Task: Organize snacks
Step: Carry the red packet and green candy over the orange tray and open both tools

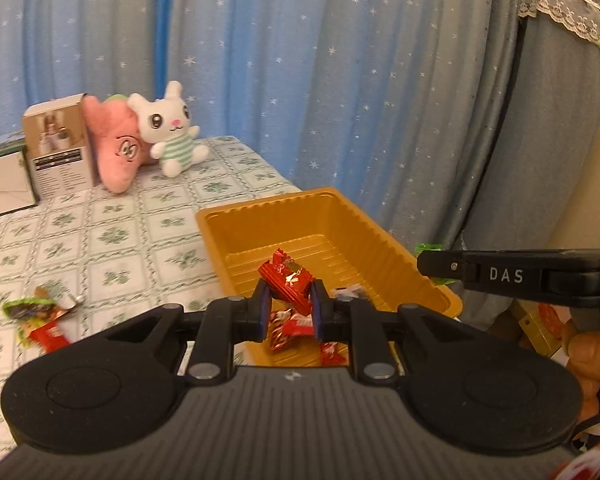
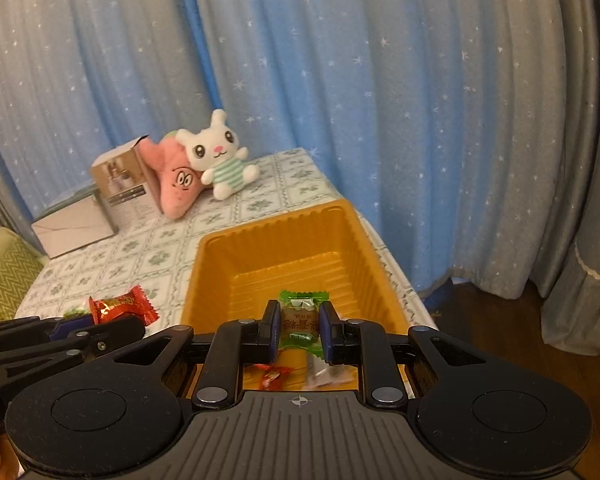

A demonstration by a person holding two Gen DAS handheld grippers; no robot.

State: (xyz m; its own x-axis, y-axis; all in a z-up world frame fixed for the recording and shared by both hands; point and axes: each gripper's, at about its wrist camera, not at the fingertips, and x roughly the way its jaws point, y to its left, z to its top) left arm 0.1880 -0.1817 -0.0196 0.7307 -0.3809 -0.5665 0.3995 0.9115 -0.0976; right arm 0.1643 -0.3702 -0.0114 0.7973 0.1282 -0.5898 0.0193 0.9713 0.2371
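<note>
A red-wrapped candy [image 1: 286,280] is gripped between the pads of the left claw [image 1: 288,308], held above the near end of the gold tray [image 1: 260,216], presumably so that it can be dropped in with the others. The right claw [image 2: 299,330] is closed on a green-wrapped candy [image 2: 302,316], likewise held over the same tray, which stands at the bench [image 1: 112,232] edge by the curtain.

Inside the tray, at least 2 red candies [image 1: 288,330] can be counted under the left claw; 1 pale wrapper is also seen from the right wrist view. On the bench to the left, about 3 loose candies [image 1: 36,316] are left, 1 red and the others greenish; the exact count cannot be told. 2 plush toys [image 1: 172,128] and 2 boxes [image 1: 58,148] are kept at the far end, apart from the sorting.
</note>
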